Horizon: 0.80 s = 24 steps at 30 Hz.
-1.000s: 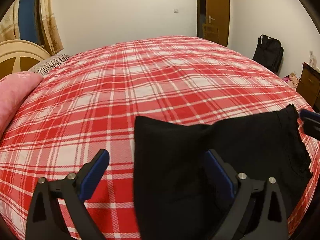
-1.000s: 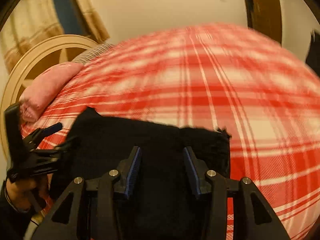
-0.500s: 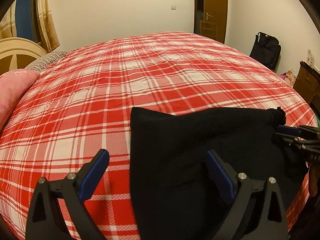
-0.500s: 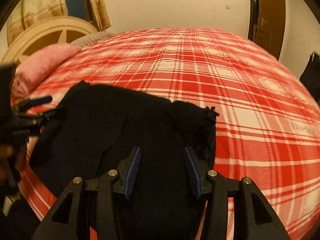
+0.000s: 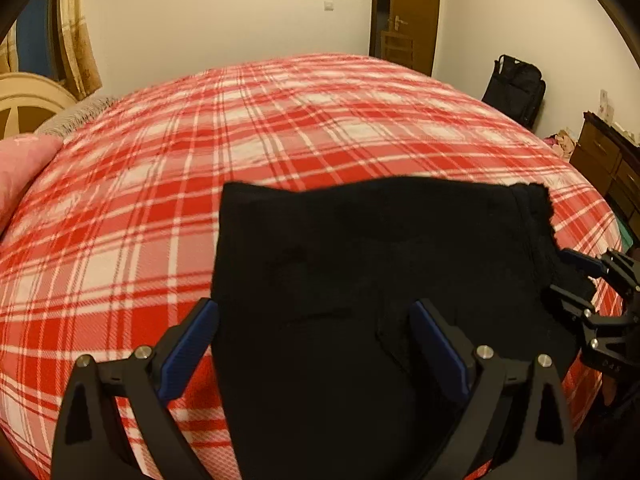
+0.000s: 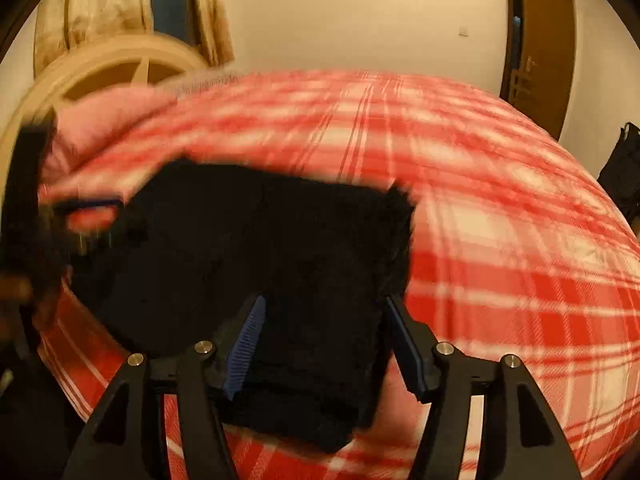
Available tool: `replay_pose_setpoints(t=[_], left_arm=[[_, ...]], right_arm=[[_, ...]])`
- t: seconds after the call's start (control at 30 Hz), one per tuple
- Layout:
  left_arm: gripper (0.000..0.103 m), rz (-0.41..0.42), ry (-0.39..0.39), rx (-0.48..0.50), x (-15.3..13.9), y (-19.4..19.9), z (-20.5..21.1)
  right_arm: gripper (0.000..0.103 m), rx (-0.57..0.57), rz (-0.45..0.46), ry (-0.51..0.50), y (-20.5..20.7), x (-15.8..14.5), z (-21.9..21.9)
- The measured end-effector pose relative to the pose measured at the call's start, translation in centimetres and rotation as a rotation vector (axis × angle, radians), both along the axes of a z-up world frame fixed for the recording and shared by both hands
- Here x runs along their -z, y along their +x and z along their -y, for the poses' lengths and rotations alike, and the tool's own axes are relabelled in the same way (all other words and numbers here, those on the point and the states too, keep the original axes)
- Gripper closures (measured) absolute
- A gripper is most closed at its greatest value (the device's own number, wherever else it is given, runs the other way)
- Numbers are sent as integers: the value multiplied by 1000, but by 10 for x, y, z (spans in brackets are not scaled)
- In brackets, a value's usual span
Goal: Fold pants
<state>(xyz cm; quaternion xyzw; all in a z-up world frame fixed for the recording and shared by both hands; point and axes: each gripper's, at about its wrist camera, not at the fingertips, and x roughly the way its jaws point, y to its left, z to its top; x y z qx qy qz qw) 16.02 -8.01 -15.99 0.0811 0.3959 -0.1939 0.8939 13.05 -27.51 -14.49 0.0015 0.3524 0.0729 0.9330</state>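
The black pants point(image 5: 372, 272) lie folded in a rough rectangle near the front edge of the red plaid bed point(image 5: 280, 140). My left gripper point(image 5: 316, 340) is open, its jaws wide apart over the left part of the pants. My right gripper point(image 6: 324, 336) is open over the right end of the pants point(image 6: 260, 248). The right gripper also shows at the right edge of the left wrist view point(image 5: 580, 280), beside the frayed corner of the pants. The left gripper shows blurred at the left edge of the right wrist view point(image 6: 88, 208).
A pink pillow point(image 5: 20, 168) and a cream headboard point(image 6: 120, 68) are at the left end of the bed. A brown door point(image 5: 412, 16), a black bag point(image 5: 516, 88) and a dark wooden dresser point(image 5: 608, 160) stand beyond the bed at the right.
The right gripper's jaws have opened wider and it has drawn back over the right end of the pants. The pants lie flatter. The left gripper stays open with little movement.
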Motion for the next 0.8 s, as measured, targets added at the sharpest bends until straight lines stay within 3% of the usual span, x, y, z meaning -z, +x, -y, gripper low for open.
replay_pose_setpoints(t=[0.1,0.2,0.33,0.47,0.57,0.63,0.8], left_arm=[[4,2,-31,11,-4,-9,1],[4,16,-31,39,-7,-18,10],[4,14,-40,80,-5,-30,27],[4,13,10,127,6,-39,46],[4,15,-8,133,0,-37,39],[4,39,-21,100,-9,-35,24],[1,129,-37,-60,-28,-22,-41]], right_arm=[[41,32,20,69,21,-23,14],[41,6,10,81,46,-26,11],[39,68,-170,21,91,14,12],[35,107,-167,191,81,18,39],[35,139,-138,251,60,13,53],[34,179,-136,293,43,14,63],[35,133,-195,402,34,25,61]])
